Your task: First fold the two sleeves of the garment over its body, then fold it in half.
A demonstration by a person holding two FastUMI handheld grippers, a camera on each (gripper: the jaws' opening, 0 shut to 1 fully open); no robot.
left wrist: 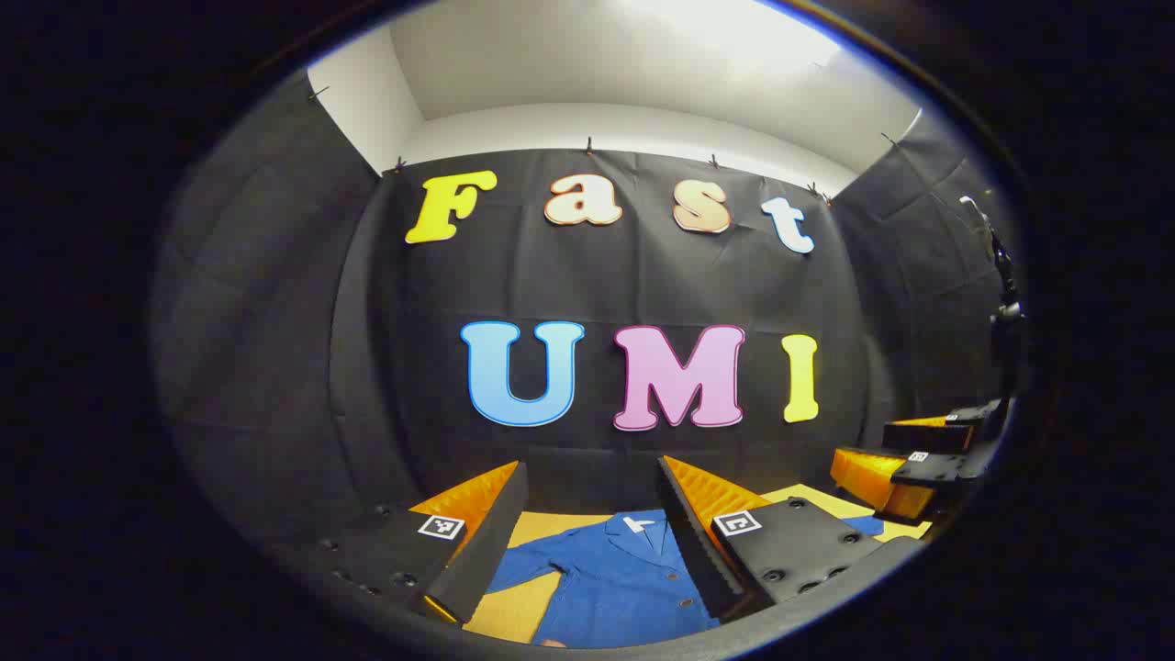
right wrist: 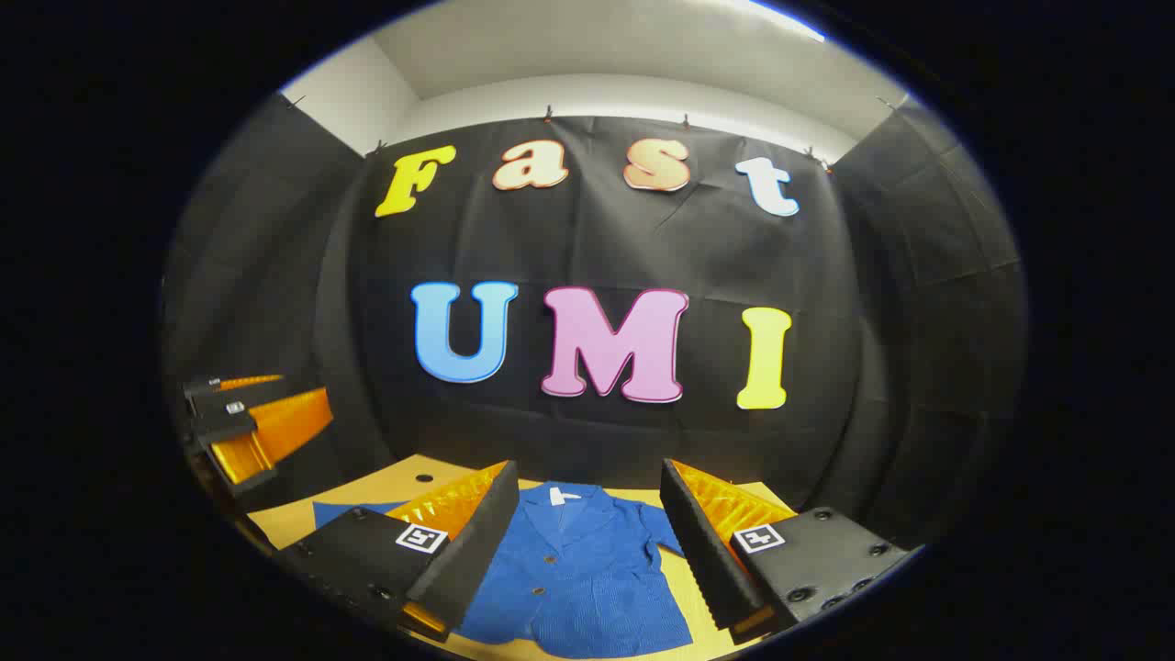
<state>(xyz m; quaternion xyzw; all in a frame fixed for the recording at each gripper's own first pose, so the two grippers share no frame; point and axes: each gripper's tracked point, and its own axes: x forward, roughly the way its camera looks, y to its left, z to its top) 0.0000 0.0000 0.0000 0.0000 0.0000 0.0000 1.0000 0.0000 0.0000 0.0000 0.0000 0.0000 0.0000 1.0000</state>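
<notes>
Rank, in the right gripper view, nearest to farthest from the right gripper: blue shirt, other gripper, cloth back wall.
1. Blue shirt, lying on the table just below the open right gripper.
2. Left gripper, raised off to the left.
3. Cloth back wall, behind the table.

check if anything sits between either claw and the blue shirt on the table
Nothing visible does. The blue shirt lies flat and spread on the table, with no other item on it. The left claw and right claw both hang open above it.
</notes>
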